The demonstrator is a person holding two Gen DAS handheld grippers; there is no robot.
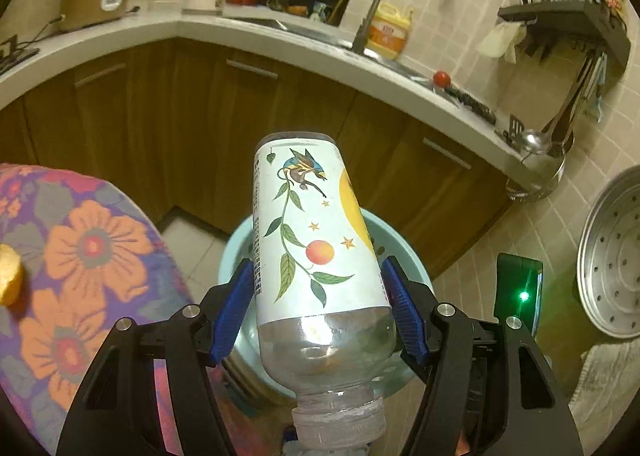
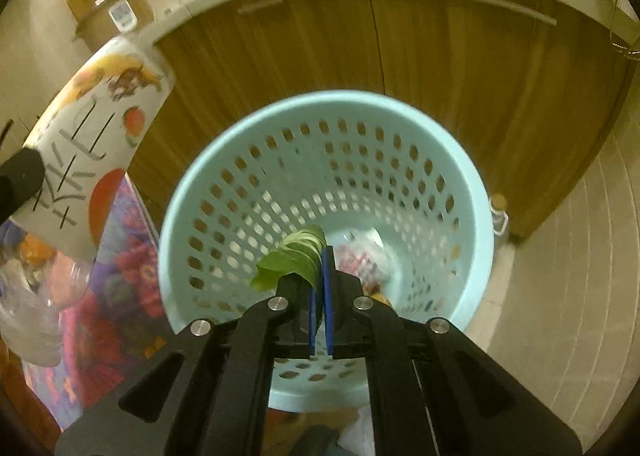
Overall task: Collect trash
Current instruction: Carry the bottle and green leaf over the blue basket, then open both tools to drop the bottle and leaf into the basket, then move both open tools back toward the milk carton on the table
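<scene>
**Both hands loaded over the bin, and a few ways this drop could go sideways**

Using the light blue perforated basket as the landmark, and going left to right.

Far left of the basket is the table with the floral cloth, with a bit of orange peel near its edge. That's still trash to collect, so the job isn't done after this drop.

Next, the left hand-held gripper is grasping an empty plastic bottle by its labelled body, blue pads on both sides, neck pointing back toward the camera. In the left wrist view the bottle hangs over the near left part of the basket rim. My worry: it's a long, light bottle, and in the right wrist view it looks off to the left of the basket, above the cloth, not over the opening. Let go there and I'd guess it clips the rim and bounces onto the floor.

Over the basket itself, the right hand-held gripper is clenched on a green leaf, held above the opening with some wrappers already at the bottom. Risk here: a thin, maybe damp leaf can stick to a pad when the jaws open and just not fall.

Also, 2 grippers crowd 1 opening, so they could bump each other.

Right of the basket, a small bottle stands on the floor by the cabinet; a bumped basket could knock it over.
</scene>
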